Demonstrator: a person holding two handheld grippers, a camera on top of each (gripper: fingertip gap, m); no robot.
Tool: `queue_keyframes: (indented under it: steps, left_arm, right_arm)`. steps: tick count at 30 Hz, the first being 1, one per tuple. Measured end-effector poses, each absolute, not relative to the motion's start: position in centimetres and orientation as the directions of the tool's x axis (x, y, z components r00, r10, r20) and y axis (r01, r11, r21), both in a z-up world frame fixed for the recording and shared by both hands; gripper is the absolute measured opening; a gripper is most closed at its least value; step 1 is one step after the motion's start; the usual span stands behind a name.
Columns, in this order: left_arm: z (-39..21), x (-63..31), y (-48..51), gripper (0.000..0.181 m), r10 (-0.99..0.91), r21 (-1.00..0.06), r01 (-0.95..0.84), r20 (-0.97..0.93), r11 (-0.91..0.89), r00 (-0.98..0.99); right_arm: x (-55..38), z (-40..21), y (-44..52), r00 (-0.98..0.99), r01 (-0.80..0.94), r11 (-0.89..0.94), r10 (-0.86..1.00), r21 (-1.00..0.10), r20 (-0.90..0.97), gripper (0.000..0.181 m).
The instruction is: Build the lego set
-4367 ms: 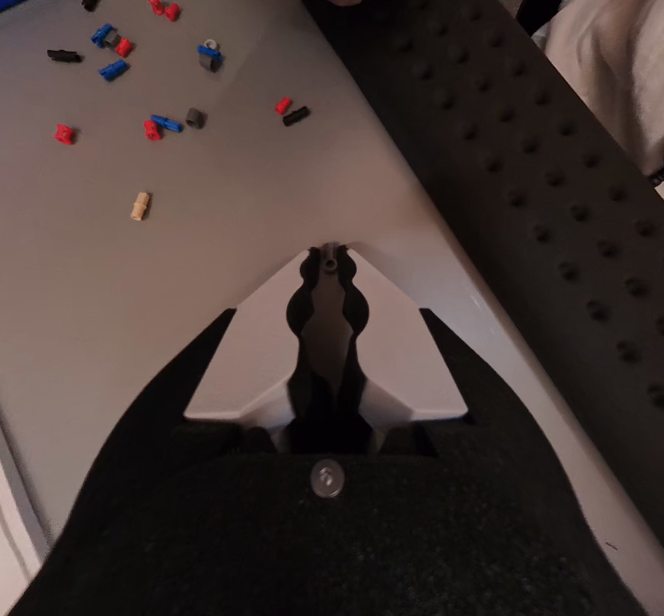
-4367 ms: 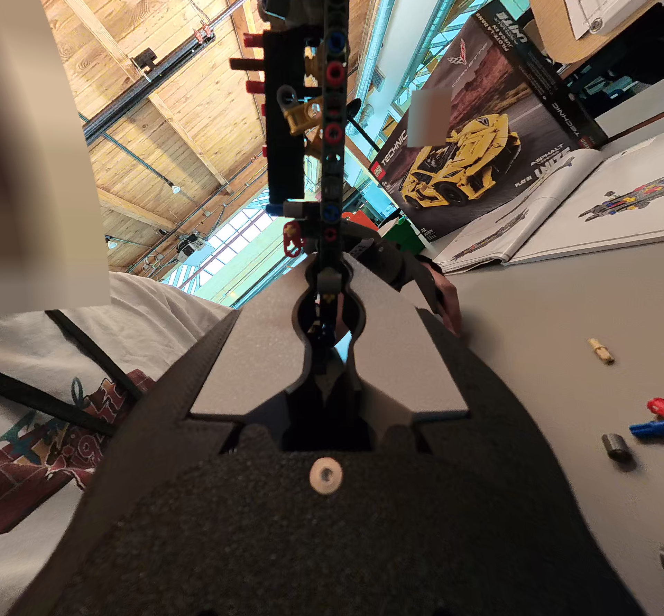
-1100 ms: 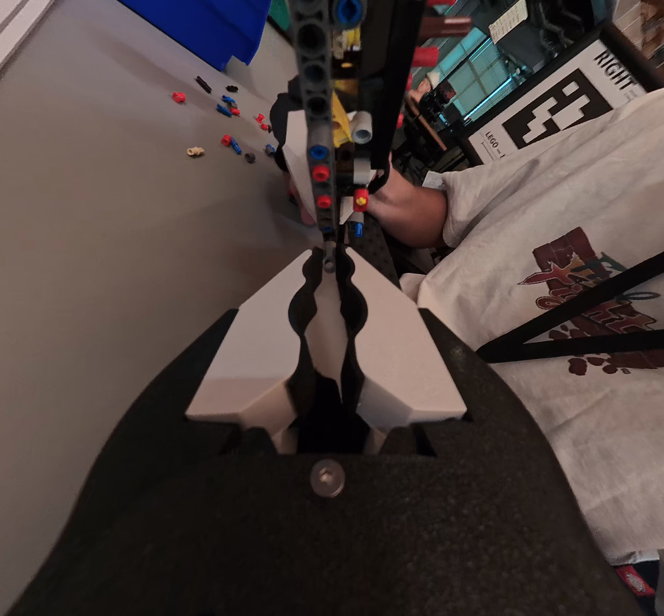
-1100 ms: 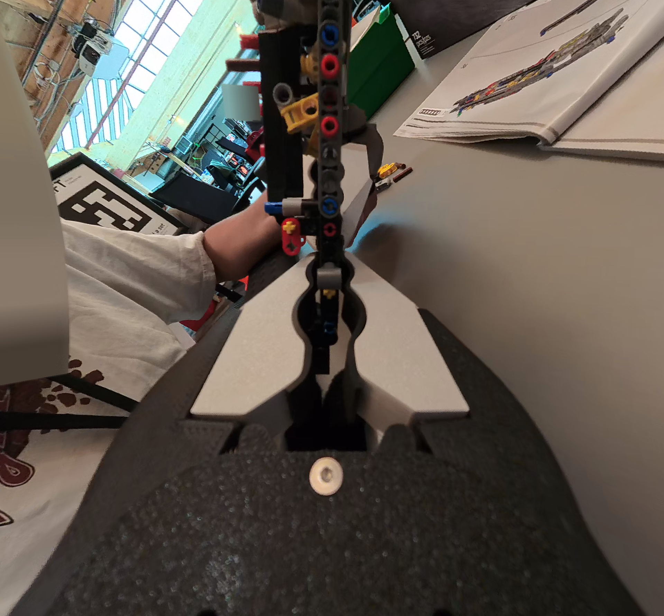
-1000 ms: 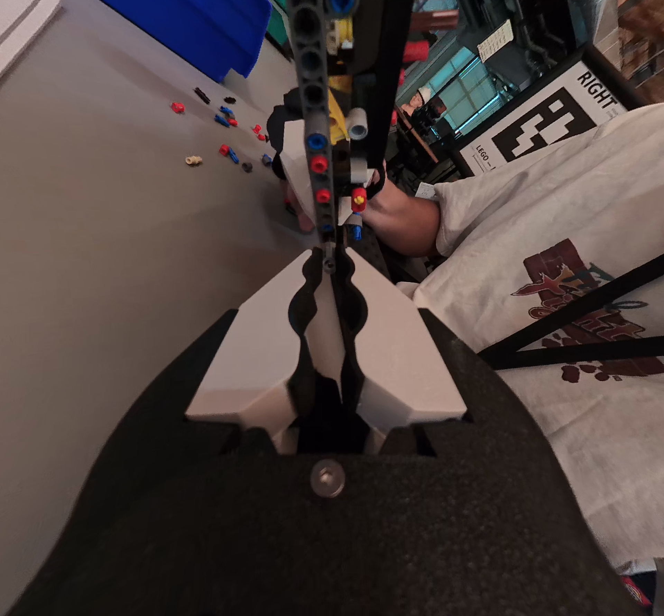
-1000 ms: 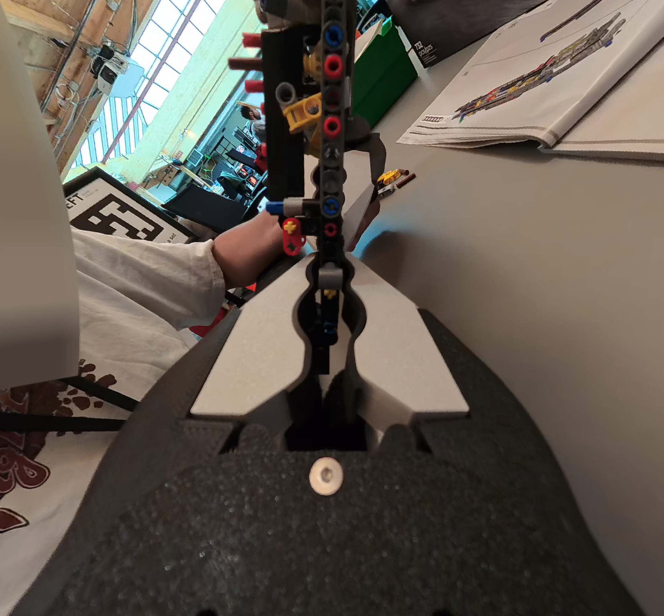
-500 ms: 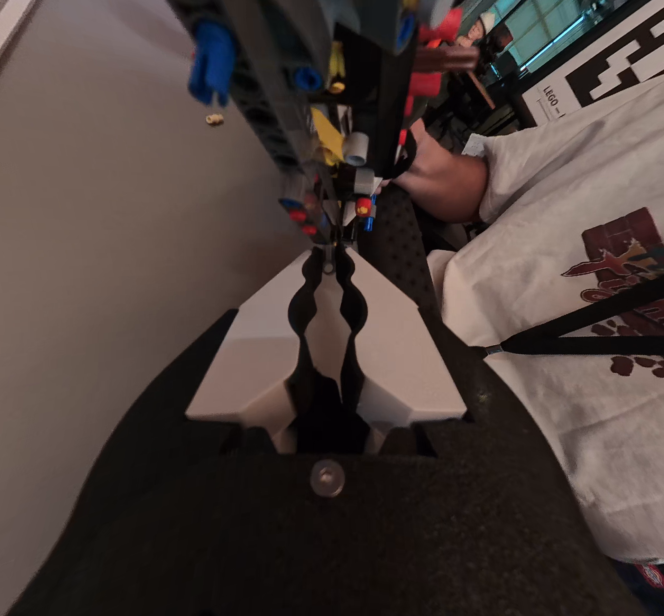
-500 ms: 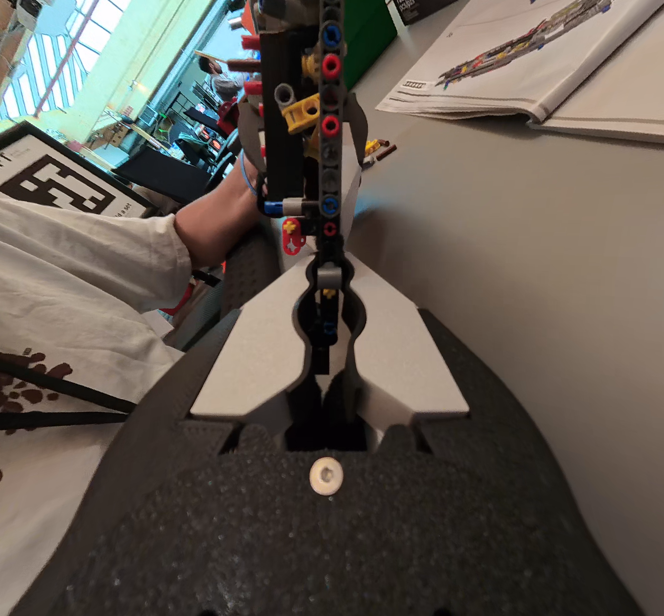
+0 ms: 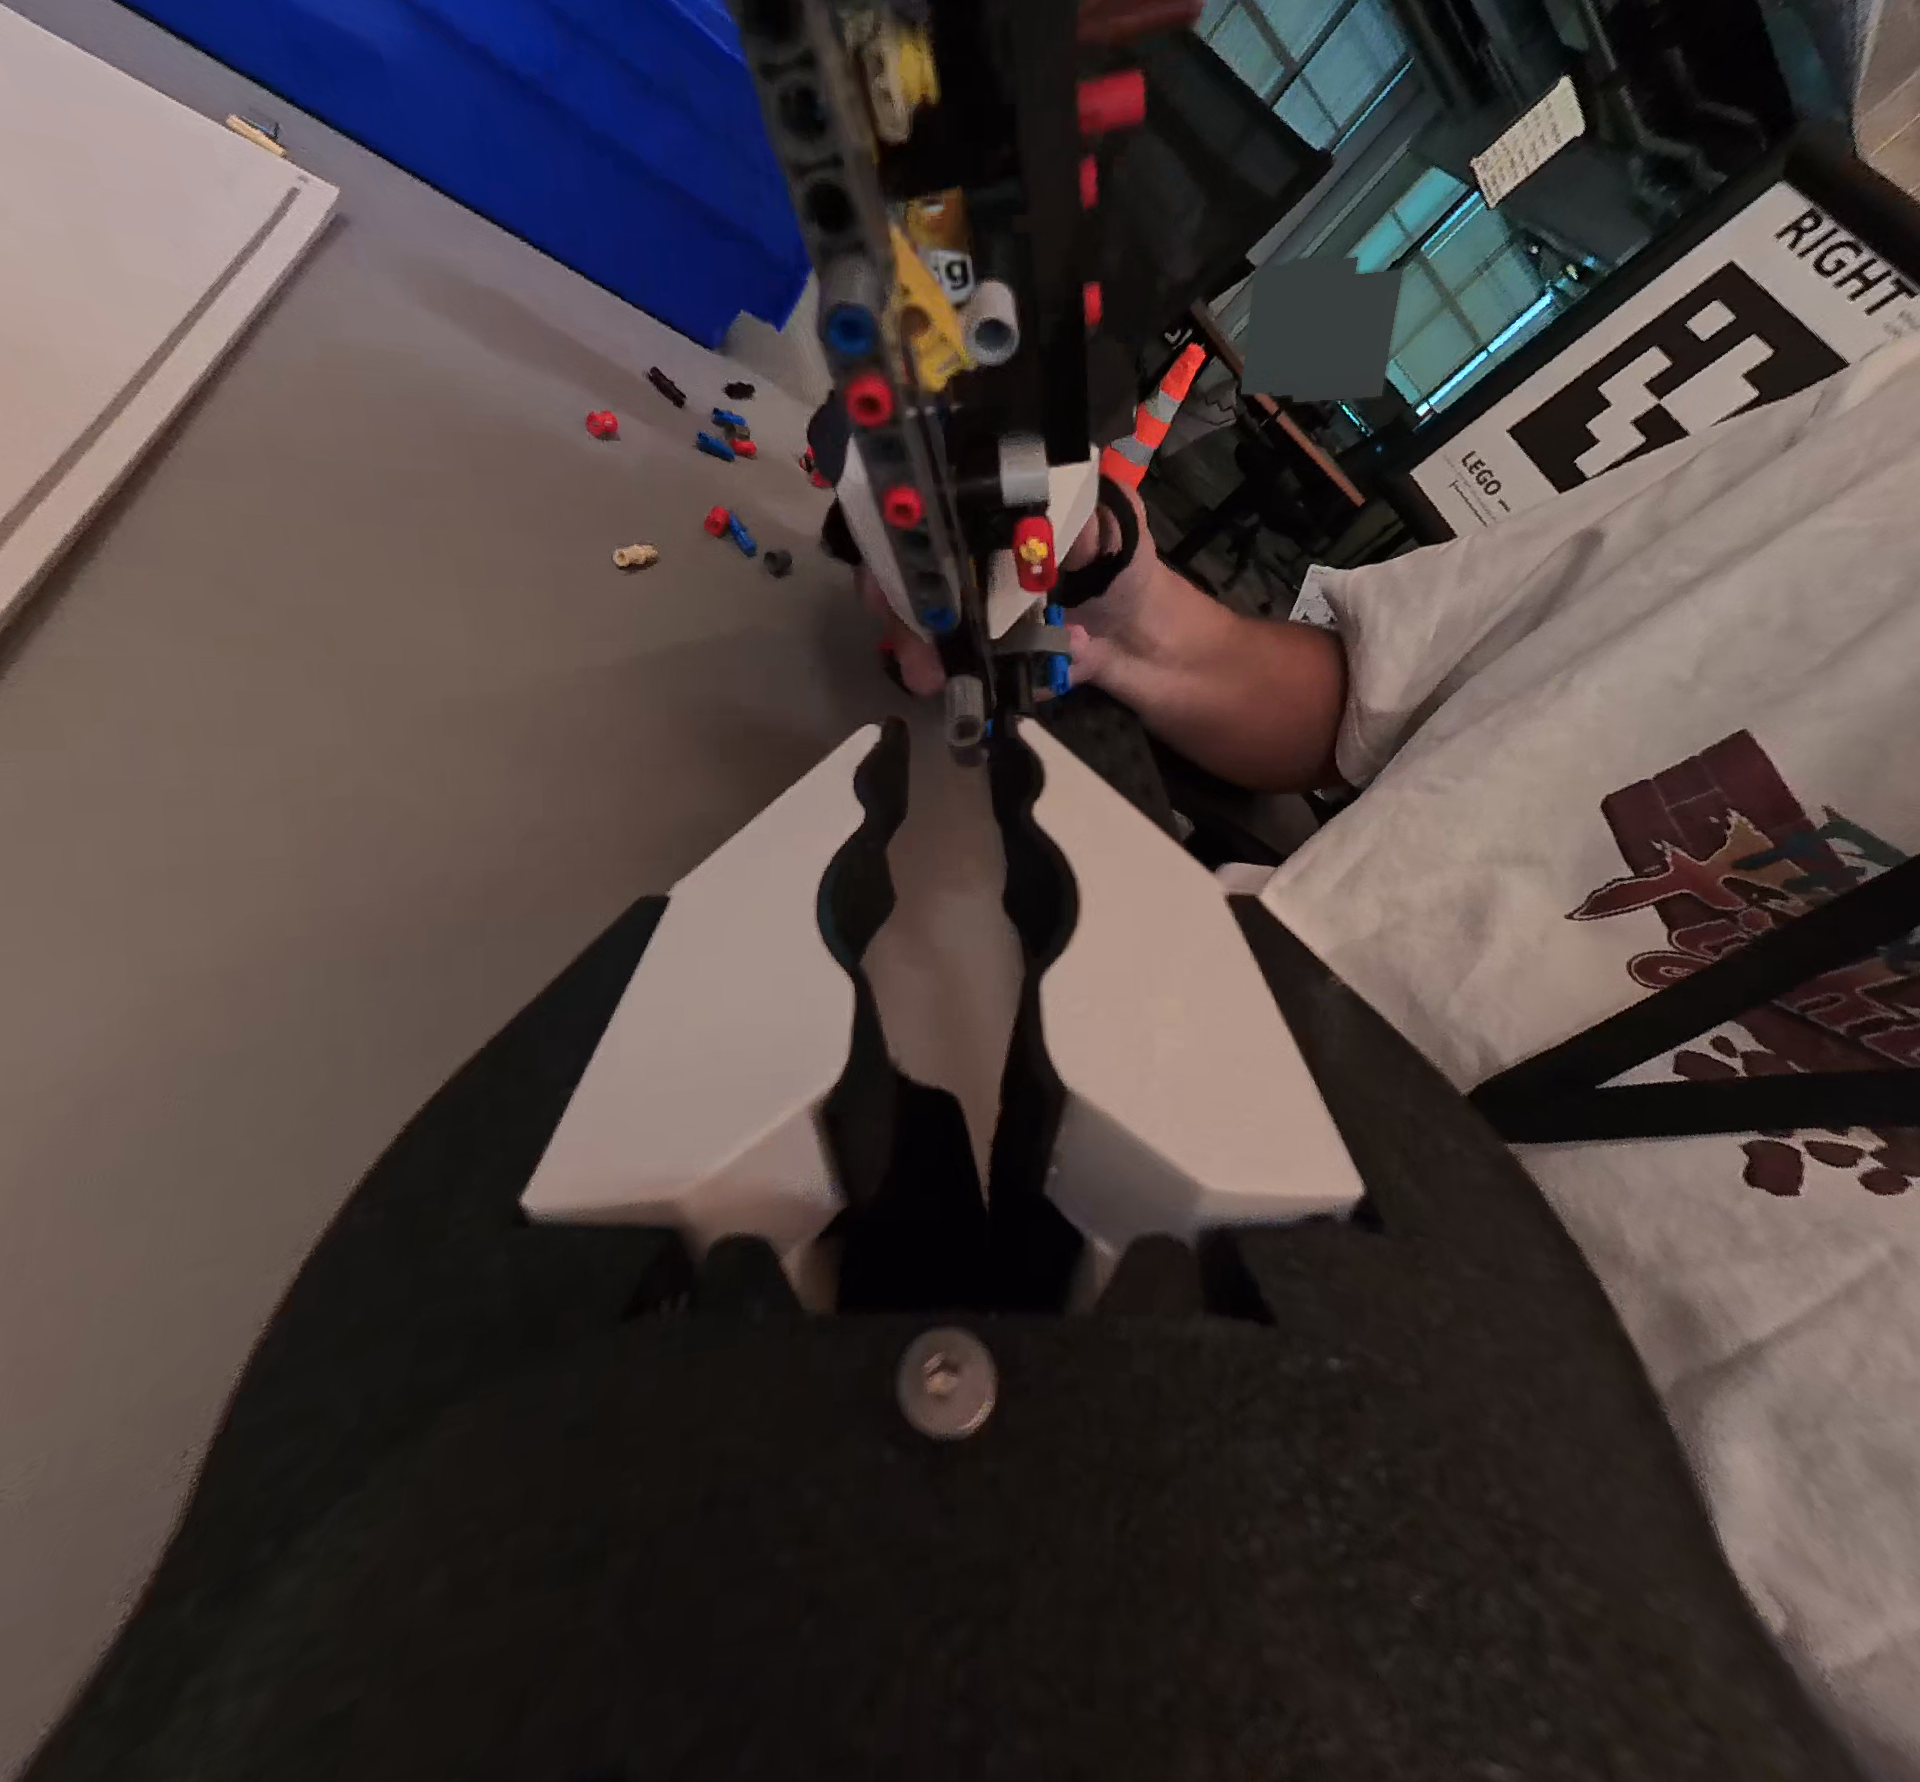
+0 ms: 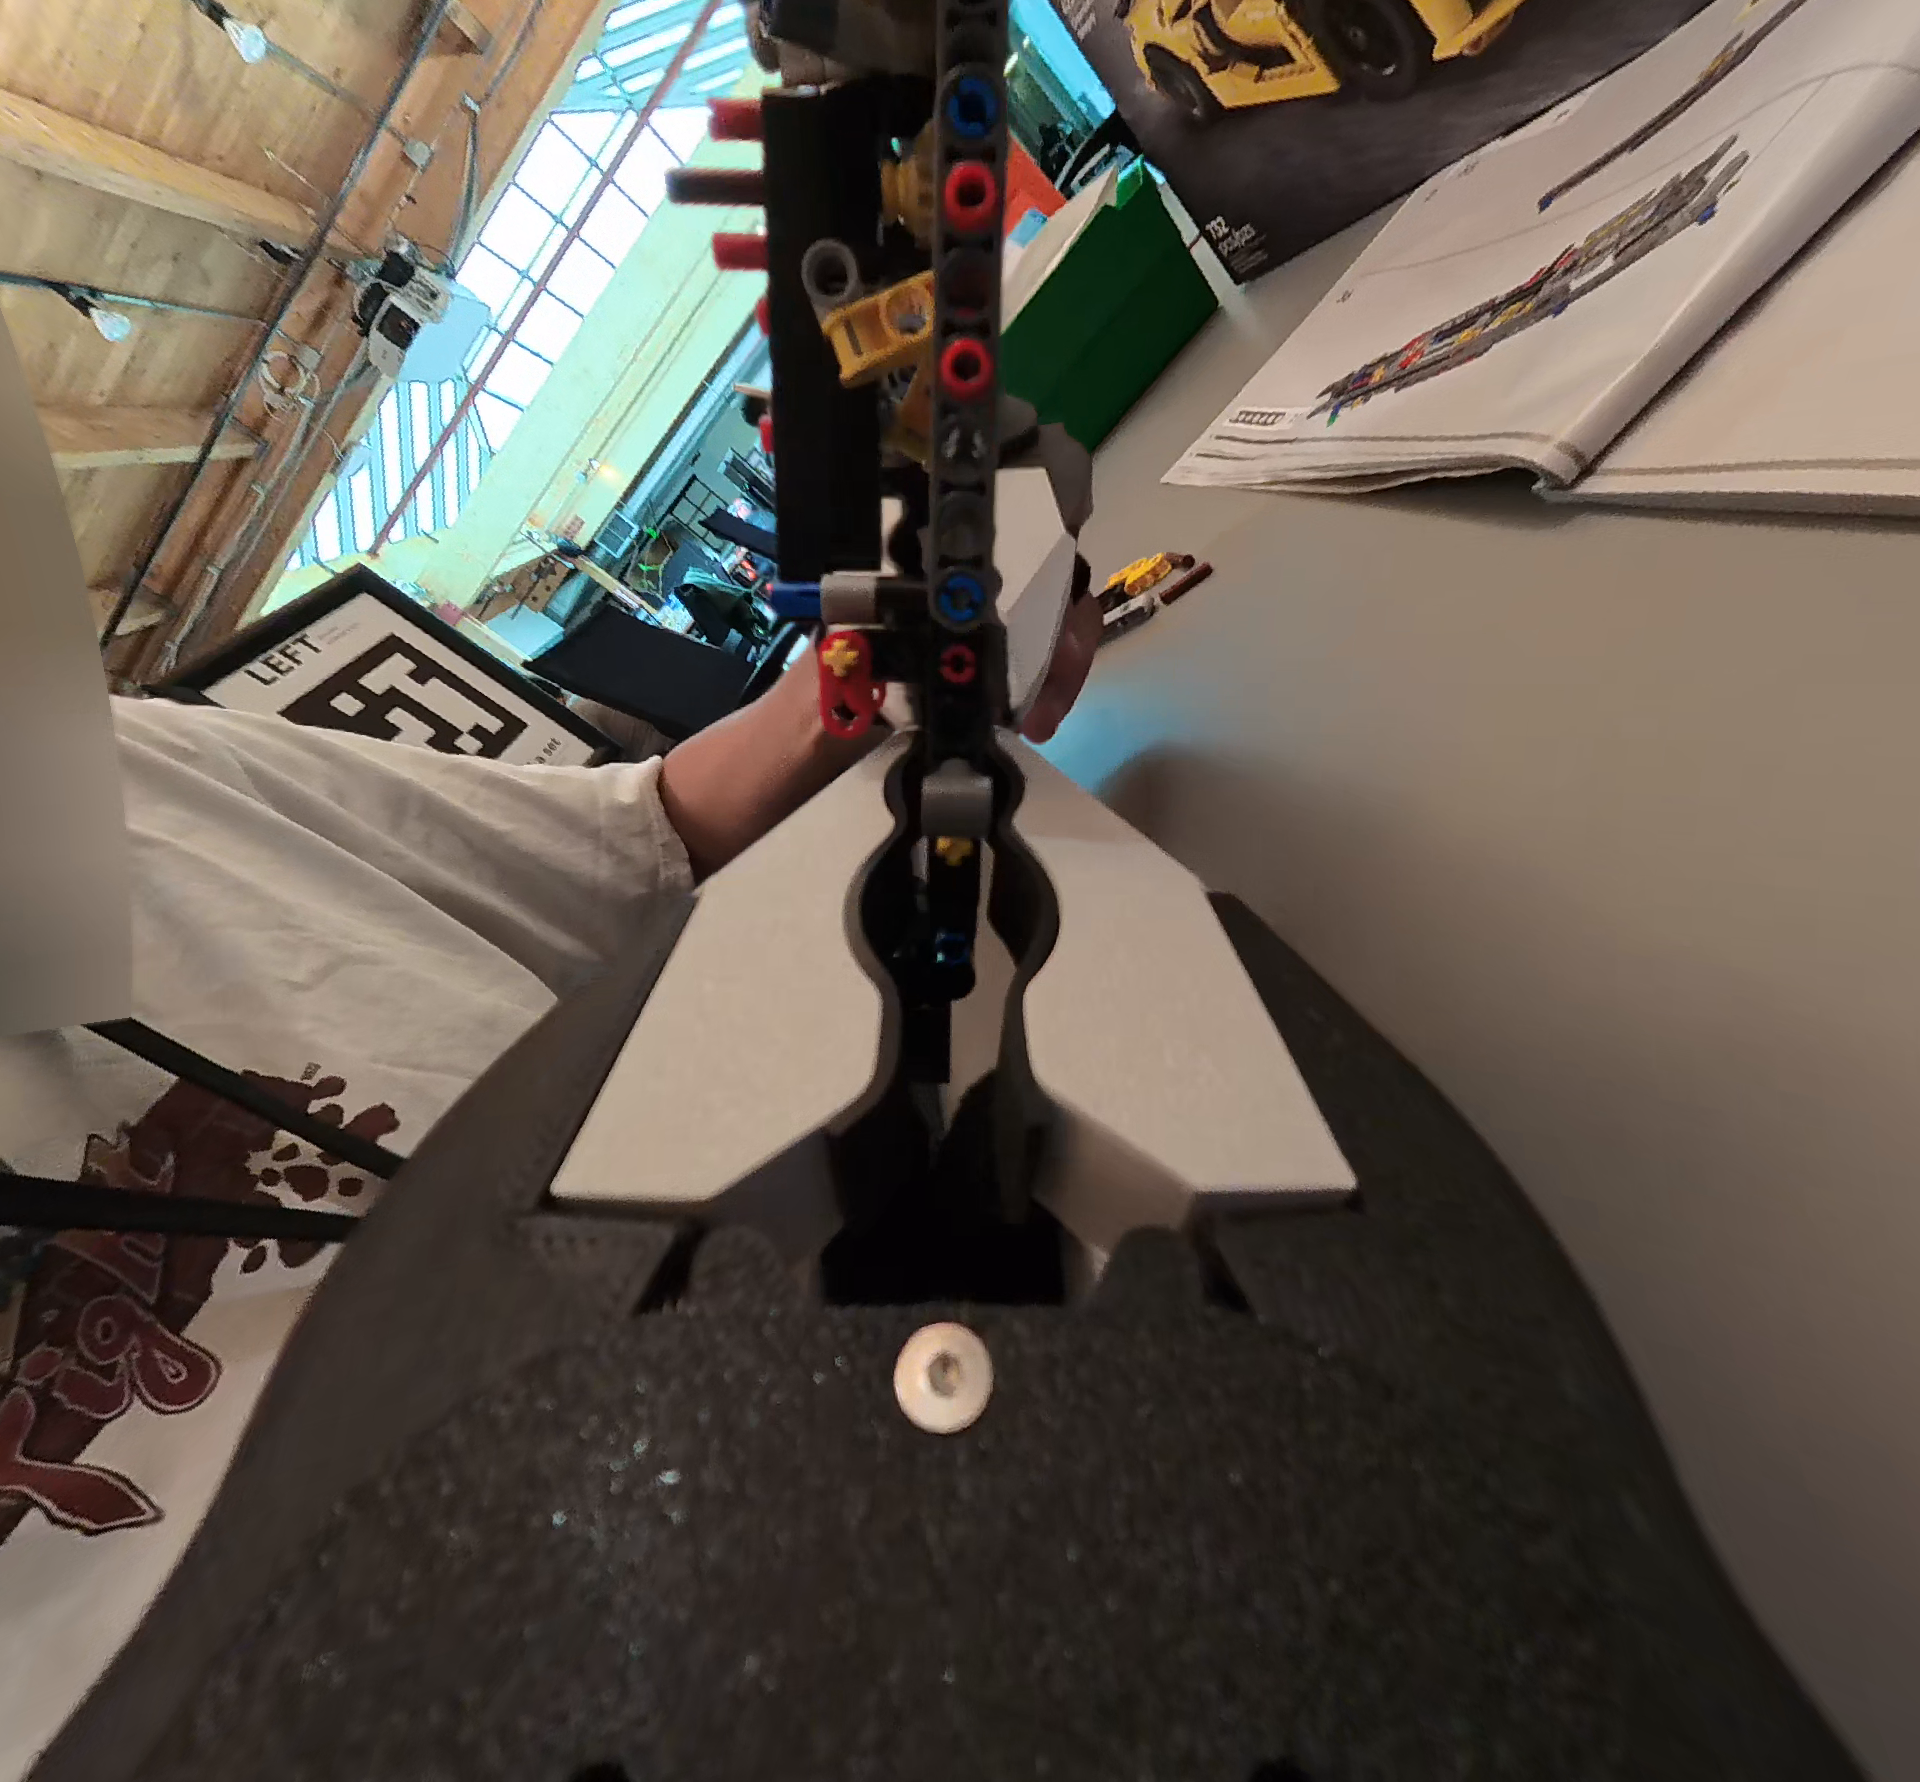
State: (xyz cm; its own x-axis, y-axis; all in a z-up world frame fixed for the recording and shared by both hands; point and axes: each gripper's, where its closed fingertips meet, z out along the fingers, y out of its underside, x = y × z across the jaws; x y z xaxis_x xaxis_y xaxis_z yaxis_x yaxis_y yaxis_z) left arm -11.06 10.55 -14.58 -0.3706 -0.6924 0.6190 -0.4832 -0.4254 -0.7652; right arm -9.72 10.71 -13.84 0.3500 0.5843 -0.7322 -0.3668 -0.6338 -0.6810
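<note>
Between right claw (image 10: pixel 954 776) tips, clamped lego frame (image 10: pixel 961 298); left claw (image 9: pixel 951 745) parted, empty.

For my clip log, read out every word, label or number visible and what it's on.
I can't repeat writing; these bear it.
Black-and-white marker sign: large print.
Second marker sign: large print.
Black box with yellow car: printed words.
Open booklet: too small.
Shirt graphic: unclear.

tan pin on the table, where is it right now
In the left wrist view the tan pin lies on the grey table, left of the held lego build, nearest a red and blue pair of the loose pins.
</note>
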Motion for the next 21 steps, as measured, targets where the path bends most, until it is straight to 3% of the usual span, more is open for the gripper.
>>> queue_keyframes:
  steps: [3, 21]
  left_arm:
    - [-14.42, -10.81, 10.31, 0.006, -0.676, -0.762, -0.472, 0.631, -0.444, -0.382]
    - [-14.36, -11.40, 9.77, 0.006, -0.666, -0.767, -0.494, 0.621, -0.409, -0.413]
  right_arm:
    - [-9.43, -13.83, 10.75, 0.356, -0.374, -0.631, 0.580, -0.680, -0.733, 0.006]
    - [-10.13, -13.77, 10.19, 0.317, -0.356, -0.649, 0.593, -0.672, -0.740, 0.006]
